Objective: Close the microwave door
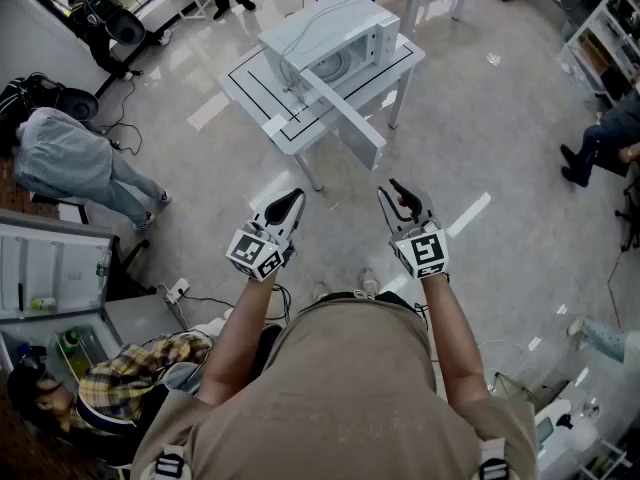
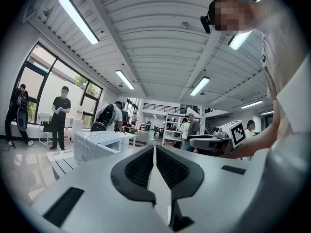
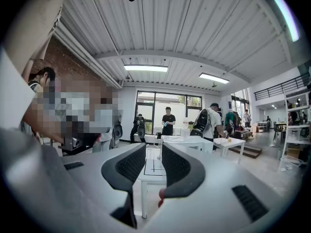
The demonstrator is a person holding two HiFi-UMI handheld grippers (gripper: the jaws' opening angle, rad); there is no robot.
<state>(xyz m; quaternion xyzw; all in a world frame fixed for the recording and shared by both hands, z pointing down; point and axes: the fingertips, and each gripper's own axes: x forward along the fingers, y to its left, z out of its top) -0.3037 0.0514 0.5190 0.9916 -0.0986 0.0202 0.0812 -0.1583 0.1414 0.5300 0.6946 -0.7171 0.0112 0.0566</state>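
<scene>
A white microwave (image 1: pixel 330 36) stands on a small white table (image 1: pixel 250 86) ahead of me, well beyond reach of both grippers. Its door (image 1: pixel 345 120) hangs wide open, sticking out past the table's front edge toward me. My left gripper (image 1: pixel 292 198) floats over the floor short of the table, with its jaws together and nothing in them. My right gripper (image 1: pixel 392 188) is level with it, jaws a little apart and empty. The left gripper view shows the microwave (image 2: pixel 99 147) to the left of the shut left gripper (image 2: pixel 154 149). Between the jaws of the right gripper (image 3: pixel 153 149) I see the table (image 3: pixel 154 168).
A person sits low at my left (image 1: pixel 110 393), and another is bent over further back (image 1: pixel 70 158). An open fridge (image 1: pixel 50 278) stands at the left edge. A power strip and cable (image 1: pixel 178 290) lie on the floor. Shelving (image 1: pixel 600 23) and another person (image 1: pixel 610 133) are at the right.
</scene>
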